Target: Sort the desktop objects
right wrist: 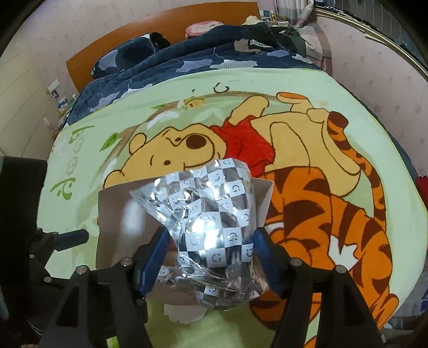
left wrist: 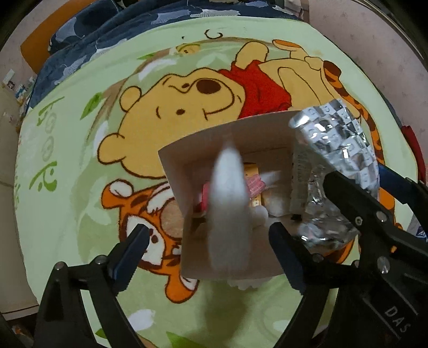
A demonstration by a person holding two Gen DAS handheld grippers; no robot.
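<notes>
An open cardboard box (left wrist: 174,171) lies on the green cartoon blanket with several small packets (left wrist: 254,184) inside. My left gripper (left wrist: 207,237) hangs over it, pointing down, jaws wide open. A blurred white soft object (left wrist: 230,214) is between them, touching neither finger. My right gripper (right wrist: 210,241) is shut on a crinkled silver checkered foil bag (right wrist: 214,214), held over the box's (right wrist: 112,214) right side. In the left wrist view the foil bag (left wrist: 337,139) rises at the box's right edge. One of the left gripper's fingers (right wrist: 72,237) shows at the left of the right wrist view.
The blanket (right wrist: 321,112) with a bear and a tiger covers a bed. A dark blue leaf-print quilt (right wrist: 187,61) and an orange headboard (right wrist: 160,24) lie beyond it. Pink walls close in on the right, pale cabinets on the left.
</notes>
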